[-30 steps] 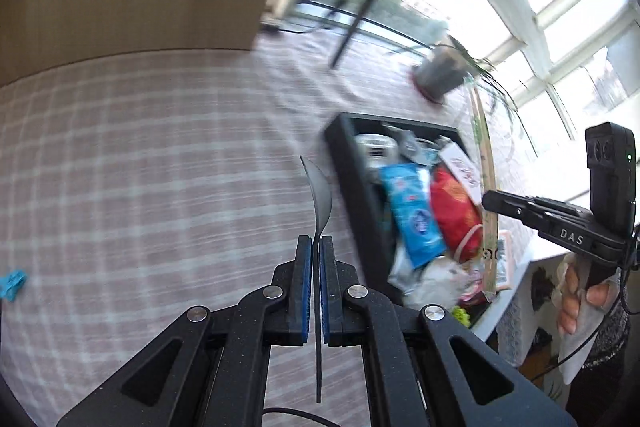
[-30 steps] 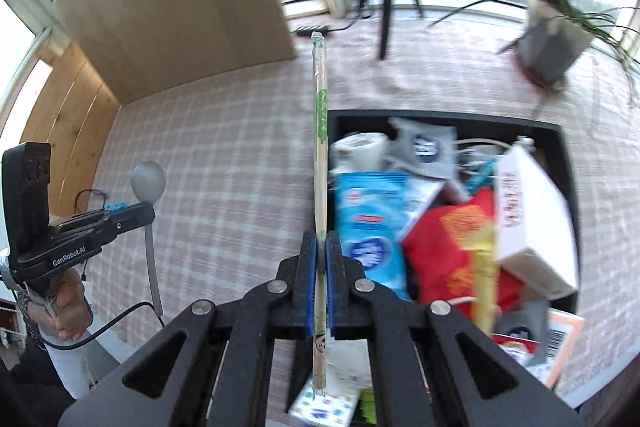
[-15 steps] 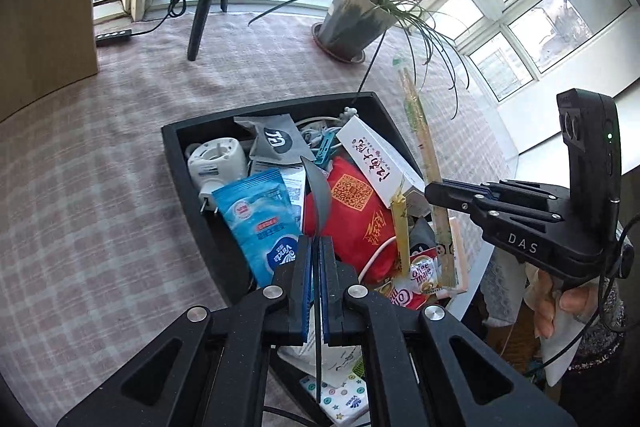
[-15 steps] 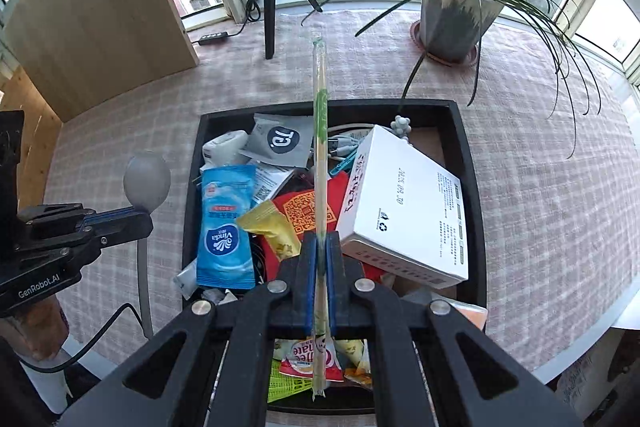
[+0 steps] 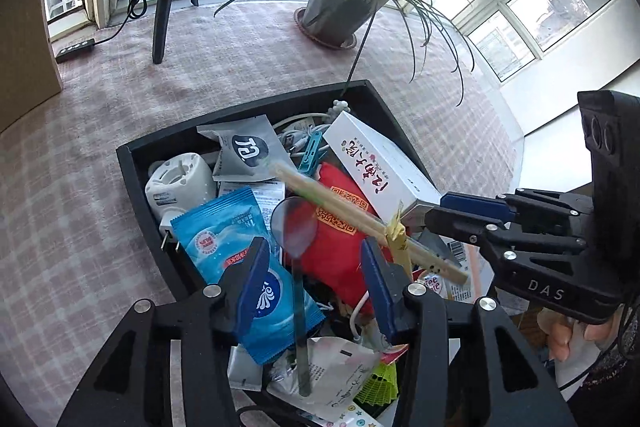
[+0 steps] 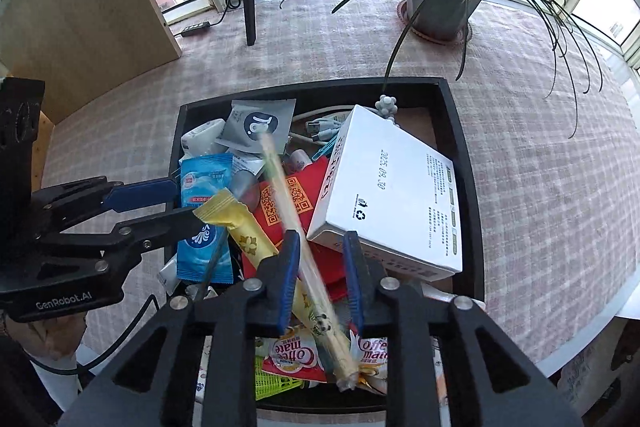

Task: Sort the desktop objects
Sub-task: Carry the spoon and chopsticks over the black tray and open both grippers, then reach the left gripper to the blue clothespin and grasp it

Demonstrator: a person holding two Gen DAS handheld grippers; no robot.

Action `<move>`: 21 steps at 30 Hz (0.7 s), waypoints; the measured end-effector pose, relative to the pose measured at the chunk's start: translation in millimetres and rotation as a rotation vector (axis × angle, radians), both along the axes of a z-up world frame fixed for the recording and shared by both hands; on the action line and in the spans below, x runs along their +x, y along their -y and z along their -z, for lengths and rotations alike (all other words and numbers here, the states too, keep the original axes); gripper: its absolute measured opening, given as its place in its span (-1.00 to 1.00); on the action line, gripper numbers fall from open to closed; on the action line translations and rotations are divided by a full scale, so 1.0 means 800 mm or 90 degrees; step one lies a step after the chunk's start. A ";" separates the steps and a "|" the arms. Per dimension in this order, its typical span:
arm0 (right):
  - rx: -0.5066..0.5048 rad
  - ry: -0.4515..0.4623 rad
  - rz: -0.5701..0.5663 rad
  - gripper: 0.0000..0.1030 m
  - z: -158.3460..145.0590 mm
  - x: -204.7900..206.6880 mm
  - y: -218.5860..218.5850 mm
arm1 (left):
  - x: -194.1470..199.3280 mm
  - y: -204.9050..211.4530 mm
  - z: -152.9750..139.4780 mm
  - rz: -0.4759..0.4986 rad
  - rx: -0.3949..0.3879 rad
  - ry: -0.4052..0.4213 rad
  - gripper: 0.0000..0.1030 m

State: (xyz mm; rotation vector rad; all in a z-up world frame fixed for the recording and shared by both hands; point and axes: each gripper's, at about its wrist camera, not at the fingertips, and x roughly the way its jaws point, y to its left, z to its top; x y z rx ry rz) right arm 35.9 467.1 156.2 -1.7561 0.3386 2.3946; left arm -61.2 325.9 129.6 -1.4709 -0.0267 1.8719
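Tray (image 6: 460,155): black-walled, crowded to the rim; checked cloth (image 6: 540,187) lying open on every side.
Left gripper (image 5: 312,267): jaws have just been opening, now standing spread; clear spoon (image 5: 298,291) lying loose between them, touching neither pad.
Spoon axis: bowl pointing away, handle toward the camera.
Right gripper (image 6: 318,263): jaws have just been opening, parted; wrapped chopsticks (image 6: 296,227) slanting free between them, far tip over the grey sachet (image 6: 260,125).

Both grippers are matte black plastic with blue-lined fingers (image 5: 250,283) and round silver screws behind them. The right gripper (image 5: 460,213) reads "DAS" in white behind its fingers; the left gripper (image 6: 168,199) reads "GenRobot.AI" and trails a black cable.
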 end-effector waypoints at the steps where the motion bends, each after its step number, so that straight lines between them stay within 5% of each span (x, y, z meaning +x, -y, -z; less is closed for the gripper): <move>1: -0.002 -0.003 0.002 -0.54 -0.002 0.002 0.000 | 0.000 0.003 -0.001 -0.002 -0.003 -0.004 -0.14; 11: -0.012 -0.049 0.009 -0.16 -0.026 0.021 0.022 | 0.007 0.072 -0.007 -0.041 -0.058 -0.048 -0.14; 21: -0.059 -0.107 -0.031 -0.03 -0.039 0.057 0.079 | 0.008 0.283 0.021 -0.160 -0.181 -0.091 -0.10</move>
